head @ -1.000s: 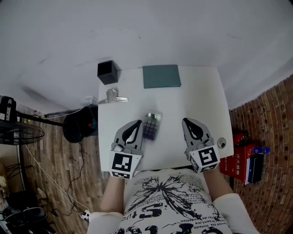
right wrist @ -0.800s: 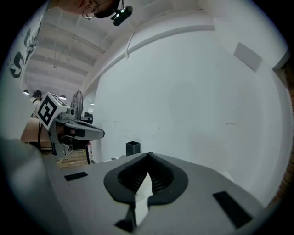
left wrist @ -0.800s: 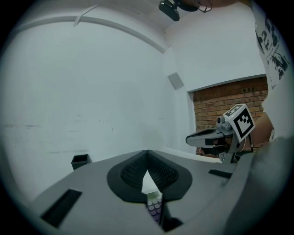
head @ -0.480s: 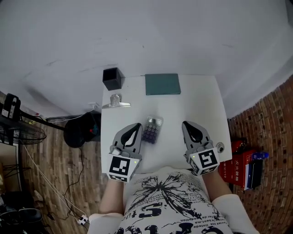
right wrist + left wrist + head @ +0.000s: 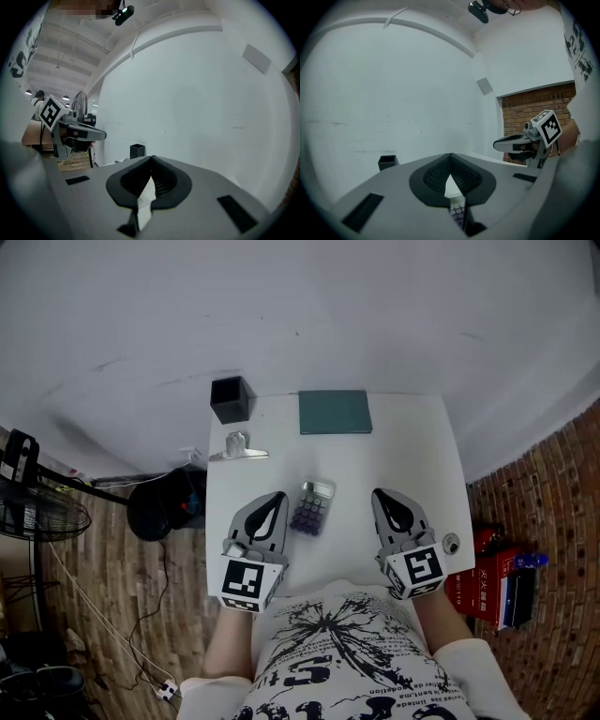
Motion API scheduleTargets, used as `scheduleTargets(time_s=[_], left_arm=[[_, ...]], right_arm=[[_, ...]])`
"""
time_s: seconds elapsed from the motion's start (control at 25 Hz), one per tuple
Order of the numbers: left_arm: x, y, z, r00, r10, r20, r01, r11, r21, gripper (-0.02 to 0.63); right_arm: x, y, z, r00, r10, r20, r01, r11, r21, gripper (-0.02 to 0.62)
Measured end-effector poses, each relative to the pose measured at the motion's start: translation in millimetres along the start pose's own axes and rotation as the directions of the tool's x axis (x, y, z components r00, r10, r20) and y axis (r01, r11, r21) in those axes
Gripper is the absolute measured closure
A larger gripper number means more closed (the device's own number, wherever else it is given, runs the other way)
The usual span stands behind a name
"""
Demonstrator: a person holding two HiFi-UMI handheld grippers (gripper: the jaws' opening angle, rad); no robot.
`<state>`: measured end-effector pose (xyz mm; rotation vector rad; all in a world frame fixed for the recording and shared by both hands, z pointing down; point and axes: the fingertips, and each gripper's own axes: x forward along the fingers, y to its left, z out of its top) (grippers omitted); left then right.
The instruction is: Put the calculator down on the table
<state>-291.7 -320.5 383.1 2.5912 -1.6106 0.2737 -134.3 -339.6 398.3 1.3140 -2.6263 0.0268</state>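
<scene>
Calculator (image 5: 312, 505): flat on my white table (image 5: 408, 451), keys up, untouched.
Left gripper (image 5: 278, 497): my jaws closed tip to tip, empty, just left of the calculator.
Right gripper (image 5: 381, 494): my jaws closed, empty, on the calculator's other side.
Far edge: green book (image 5: 335, 412), black box (image 5: 231, 399).

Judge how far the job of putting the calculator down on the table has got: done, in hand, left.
Done: the calculator lies flat on the table, gripped by neither tool. In hand: nothing; the left tool and right tool are both shut and empty, one on each side of it. Left: nothing visible; the job looks complete.
</scene>
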Motion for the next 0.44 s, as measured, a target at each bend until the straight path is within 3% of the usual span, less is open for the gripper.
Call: scheduleTargets(time_s=[0.12,0.44], left_arm=[[-1.3,0.8,-3.9,1.0,0.007,-0.007,-0.007,0.999,-0.033,0.592],[-5.6,10.3,-8.1,1.0,0.009,-0.009,-0.01,1.0,-0.026,0.592]], right_arm=[[-1.0,-0.4,-3.4,1.0,0.001,-0.006,-0.001,1.0,-0.007,0.581],[7.8,-2.4,-8.8,1.0,-0.018,-0.021,0.018,1.0,0.019,0.581]])
